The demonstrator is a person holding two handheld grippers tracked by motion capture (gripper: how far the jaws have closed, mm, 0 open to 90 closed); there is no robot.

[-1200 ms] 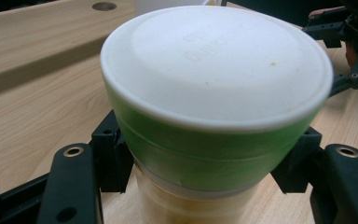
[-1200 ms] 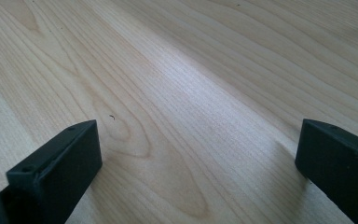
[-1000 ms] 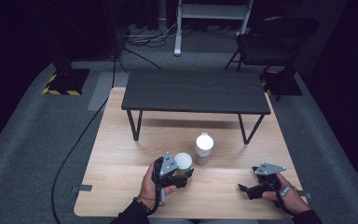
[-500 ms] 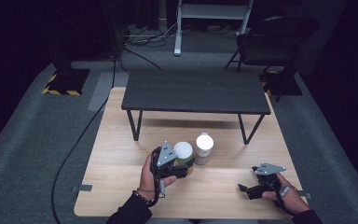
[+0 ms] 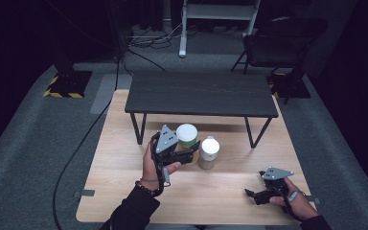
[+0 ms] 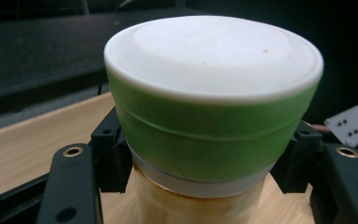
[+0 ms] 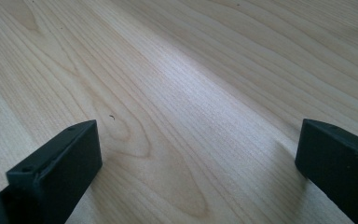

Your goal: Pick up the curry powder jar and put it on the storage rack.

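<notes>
A jar with a green band and a flat white lid (image 5: pixel 187 135) hangs above the wooden table (image 5: pixel 124 143), with my left gripper (image 5: pixel 188 156) shut on its body just below the band. In the left gripper view the jar (image 6: pixel 214 107) stands upright between both black fingers (image 6: pixel 109 154), and its tan lower part shows beneath a grey ring. My right gripper (image 5: pixel 250 193) rests near the front right edge, pointing left. In the right gripper view its jaws (image 7: pixel 196 163) stand wide apart over bare wood (image 7: pixel 177 84) with nothing between them.
A white-capped container (image 5: pixel 209 152) stands on the table right beside the held jar. A low black bench (image 5: pixel 201 93) stands across the back half of the tabletop. A cable (image 5: pixel 84 143) trails off the left side, and a dark chair (image 5: pixel 282 43) is on the floor beyond.
My left hand has lifted the jar and carried it up and to the right in the picture, toward the bench, close beside the white-capped container. The right gripper has not moved.
</notes>
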